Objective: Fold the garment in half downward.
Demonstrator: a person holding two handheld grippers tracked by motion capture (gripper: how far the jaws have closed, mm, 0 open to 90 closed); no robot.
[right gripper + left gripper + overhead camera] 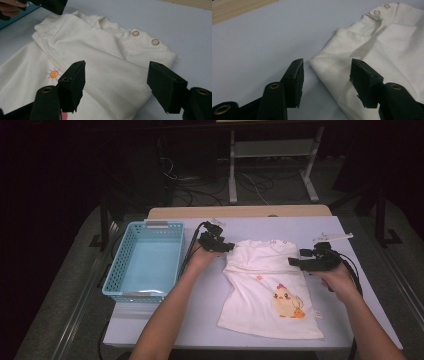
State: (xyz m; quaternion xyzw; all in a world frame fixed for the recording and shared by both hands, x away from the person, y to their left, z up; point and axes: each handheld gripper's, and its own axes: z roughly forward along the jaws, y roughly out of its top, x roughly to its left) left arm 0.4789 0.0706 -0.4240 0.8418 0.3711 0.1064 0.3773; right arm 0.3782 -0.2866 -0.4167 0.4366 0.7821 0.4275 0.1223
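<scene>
A white baby shirt [270, 285] with a yellow chick print lies flat on the pale table [200, 320], its sleeves folded in. My left gripper [231, 247] hovers at the shirt's upper left corner. In the left gripper view the jaws of the left gripper [325, 72] stand apart, with the shirt's folded edge [329, 67] lying between them and untouched by the pads. My right gripper [292, 261] sits at the upper right shoulder. Seen in its own view, the right gripper [116, 75] is open over the shirt [100, 50], near two snap buttons [135, 33].
A light blue plastic basket [116, 265] stands on the table's left part, beside the left hand. A bare wooden strip [240, 211] runs along the table's far edge. Beyond it are a metal stand and cables on a dark floor.
</scene>
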